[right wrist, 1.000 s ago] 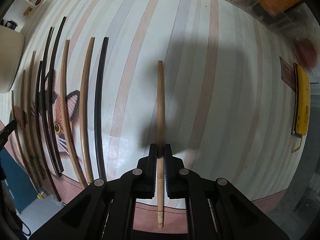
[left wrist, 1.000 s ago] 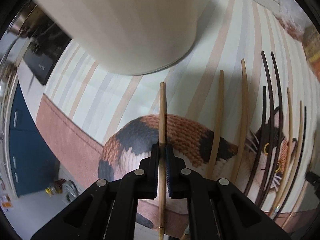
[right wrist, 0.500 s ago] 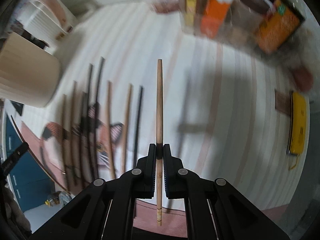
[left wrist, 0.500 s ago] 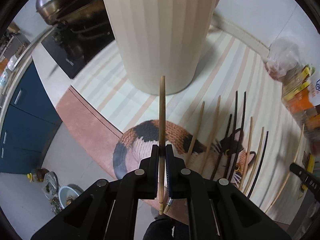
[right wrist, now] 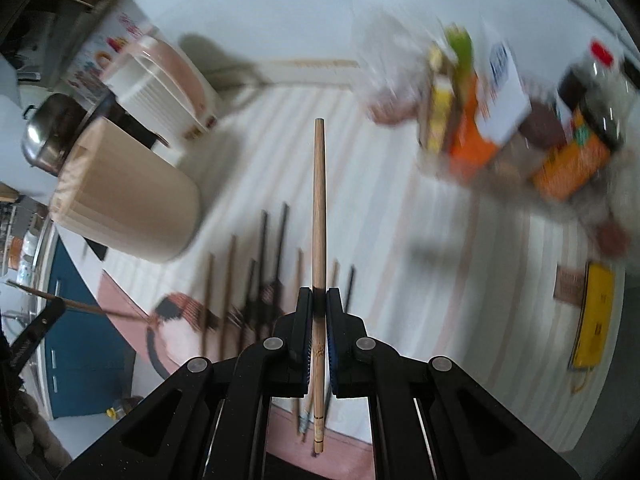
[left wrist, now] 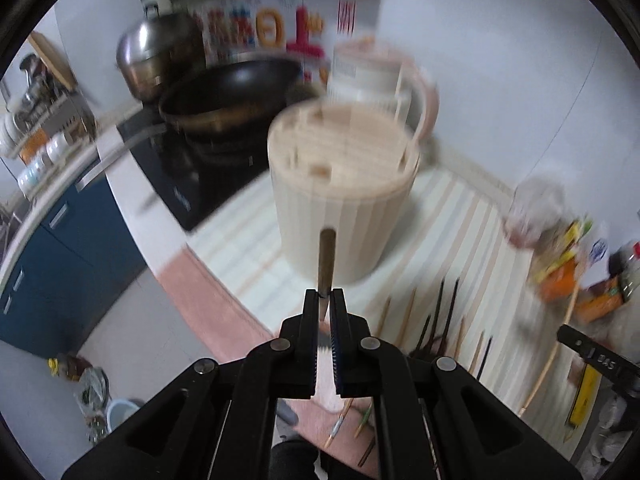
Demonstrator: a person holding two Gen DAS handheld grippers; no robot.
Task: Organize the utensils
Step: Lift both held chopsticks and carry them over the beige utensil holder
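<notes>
Clamping one wooden chopstick (left wrist: 326, 260) apiece, the left gripper (left wrist: 325, 300) and right gripper (right wrist: 319, 300) keep their jaws closed on the sticks, above loose chopsticks (right wrist: 256, 276) on the counter's striped mat (right wrist: 460, 280), near a beige holder (left wrist: 344, 196).

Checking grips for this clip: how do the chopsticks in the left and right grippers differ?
The left chopstick looks darker brown and foreshortened, aimed at the holder; the right chopstick is paler, seen full length over the mat. Each is clamped in a shut gripper, left and right.
</notes>
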